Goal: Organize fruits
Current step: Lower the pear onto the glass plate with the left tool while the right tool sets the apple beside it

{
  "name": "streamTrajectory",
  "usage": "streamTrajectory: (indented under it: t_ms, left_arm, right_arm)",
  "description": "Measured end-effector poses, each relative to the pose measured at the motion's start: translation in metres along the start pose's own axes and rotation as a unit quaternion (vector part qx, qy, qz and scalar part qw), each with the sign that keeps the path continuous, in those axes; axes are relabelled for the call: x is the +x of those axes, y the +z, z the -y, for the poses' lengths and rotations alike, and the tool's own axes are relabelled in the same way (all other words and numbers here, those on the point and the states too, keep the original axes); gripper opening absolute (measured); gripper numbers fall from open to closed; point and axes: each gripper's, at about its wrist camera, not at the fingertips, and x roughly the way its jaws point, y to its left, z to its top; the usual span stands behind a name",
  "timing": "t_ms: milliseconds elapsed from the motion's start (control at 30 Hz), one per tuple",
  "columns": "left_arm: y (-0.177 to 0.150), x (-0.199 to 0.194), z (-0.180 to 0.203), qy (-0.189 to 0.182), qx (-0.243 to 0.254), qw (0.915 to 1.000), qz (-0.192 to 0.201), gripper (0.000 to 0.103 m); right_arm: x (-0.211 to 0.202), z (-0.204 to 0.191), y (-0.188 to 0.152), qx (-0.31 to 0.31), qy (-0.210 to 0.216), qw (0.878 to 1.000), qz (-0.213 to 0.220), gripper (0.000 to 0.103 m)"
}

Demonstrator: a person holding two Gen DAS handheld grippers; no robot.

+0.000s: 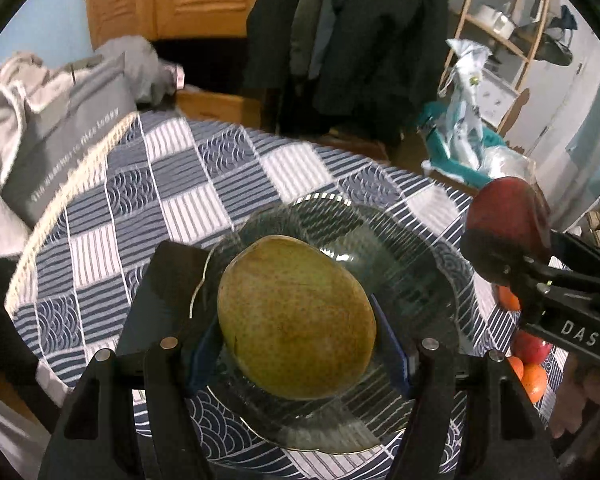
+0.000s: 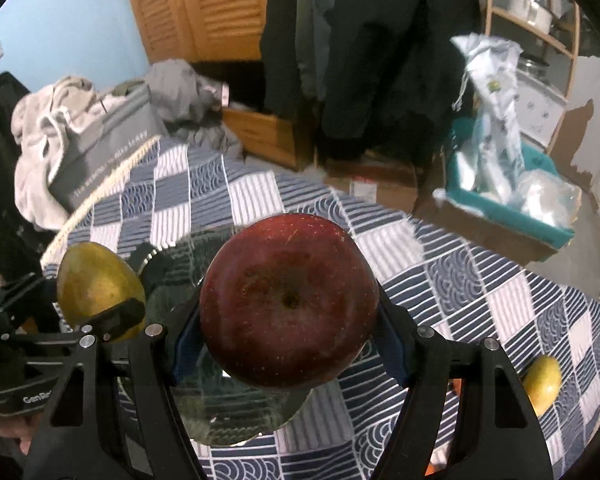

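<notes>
Two fruits ride clamped in jaws above the glass plate (image 1: 420,280), probably bound for it: the left gripper (image 1: 296,320) grasps a green pear (image 1: 296,320), the right gripper (image 2: 288,300) a red apple (image 2: 288,300), over the checked worktop (image 2: 480,280).

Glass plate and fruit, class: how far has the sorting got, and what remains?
Done: nothing lies on the glass plate yet. In hand: the left gripper holds a green mango over it, and the right gripper holds a red apple. Left: a second mango, oranges and another red fruit on the tablecloth.
</notes>
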Motion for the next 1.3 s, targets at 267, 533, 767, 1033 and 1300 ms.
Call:
streamTrajectory:
  t_ms: [267,533,767,1033,1300]
  left_arm:
    - [-0.013,0.028,-0.011,0.018,-0.01,0.9988,-0.045,0.071]
    - [-0.022,0.046,-0.011,0.023,-0.009,0.9964,-0.081,0.071]
    - [-0.028,0.061,-0.013,0.032,-0.012,0.9934,-0.11,0.071]
    - [-0.029,0.064,-0.01,0.05,-0.002,0.9937,-0.1,0.07]
    - [-0.026,0.058,-0.015,0.058,-0.002,0.994,-0.092,0.079]
  right_arm:
    - [0.037,-0.008,-0.015,-0.01,0.008,0.998,-0.054,0.073]
    - [0.059,-0.01,-0.027,-0.015,0.016,0.996,-0.092,0.073]
    - [0.067,-0.009,-0.034,-0.014,0.022,0.994,-0.11,0.073]
    - [0.077,-0.013,-0.041,-0.019,0.033,0.991,-0.132,0.075]
    - [0.072,-0.009,-0.034,0.012,0.062,0.991,-0.121,0.082]
